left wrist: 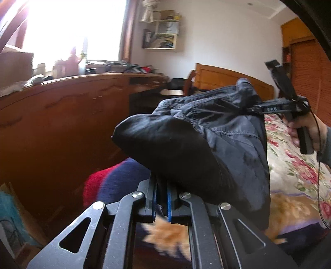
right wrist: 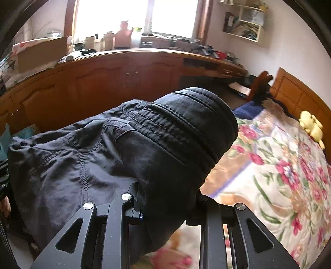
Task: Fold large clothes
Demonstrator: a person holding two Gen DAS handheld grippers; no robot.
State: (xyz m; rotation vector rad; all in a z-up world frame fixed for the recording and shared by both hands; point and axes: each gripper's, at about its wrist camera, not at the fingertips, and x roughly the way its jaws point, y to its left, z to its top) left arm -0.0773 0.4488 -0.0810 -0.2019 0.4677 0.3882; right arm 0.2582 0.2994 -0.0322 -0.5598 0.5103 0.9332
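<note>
Trousers (left wrist: 206, 132) stretched in the air between our grippers above the floral bed (left wrist: 293, 165), left gripper (left wrist: 163, 196) clamped shut on dark cloth, right gripper (right wrist: 167, 207) gripping the bunched waistband (right wrist: 186, 122).

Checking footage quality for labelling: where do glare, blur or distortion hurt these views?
Left wrist: window blown out white, bedspread smeared near the bottom. Right wrist: window overexposed, cabinet edge bowed by fisheye, foreground bedspread blurred.

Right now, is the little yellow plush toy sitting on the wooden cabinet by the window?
No, the little yellow plush toy lies on the flowery bedspread near the wooden headboard.
</note>
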